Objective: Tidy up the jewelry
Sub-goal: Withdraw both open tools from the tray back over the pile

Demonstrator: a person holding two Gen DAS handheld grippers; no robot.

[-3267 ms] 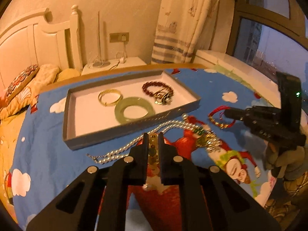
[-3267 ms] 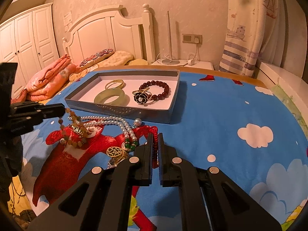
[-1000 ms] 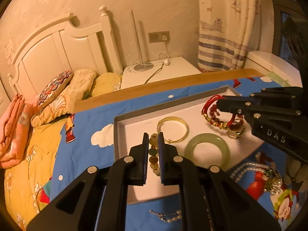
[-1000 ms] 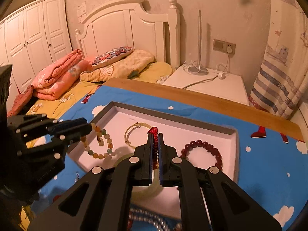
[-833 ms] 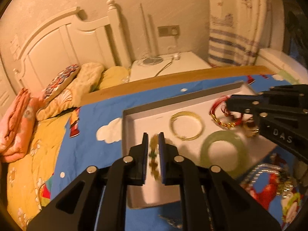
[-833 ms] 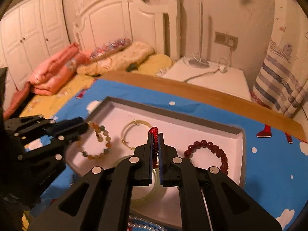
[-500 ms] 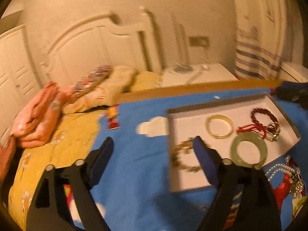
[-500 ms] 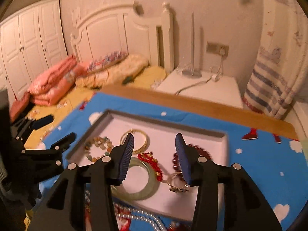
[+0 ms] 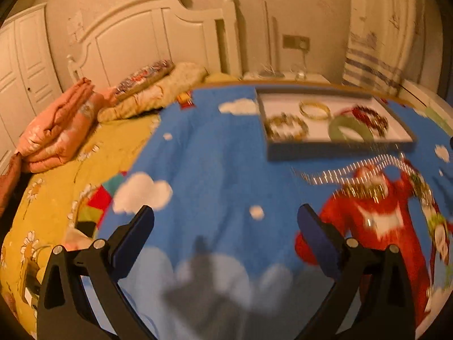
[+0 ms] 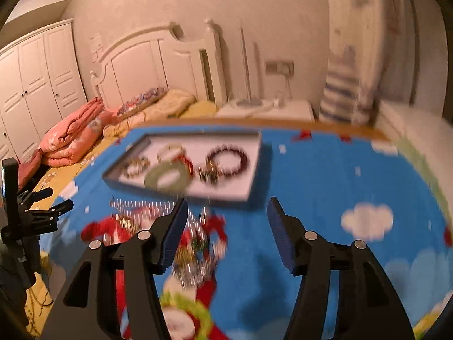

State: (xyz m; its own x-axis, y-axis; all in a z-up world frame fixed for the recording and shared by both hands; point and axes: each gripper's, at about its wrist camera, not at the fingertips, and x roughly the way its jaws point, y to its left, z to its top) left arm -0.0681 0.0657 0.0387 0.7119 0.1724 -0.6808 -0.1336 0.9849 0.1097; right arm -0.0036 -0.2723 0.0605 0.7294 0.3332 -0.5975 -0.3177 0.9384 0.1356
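Note:
A grey tray on the blue cartoon cloth holds a mixed-bead bracelet, a gold bangle, a green jade bangle, a red string bracelet and a dark red bead bracelet. A pearl necklace and a gold pendant piece lie on the cloth in front of the tray. My left gripper is open and empty, back from the tray. My right gripper is open and empty, above the cloth near the tray's front edge. Both views are motion-blurred.
A bed with a white headboard, pillows and folded pink quilts lies at the left. A nightstand and striped curtain stand behind. The left gripper shows at the left edge of the right wrist view.
Both grippers opened and dropped their bracelets into the tray: the mixed-bead one at its left, the red string one by the jade bangle. Both then pulled back from the tray.

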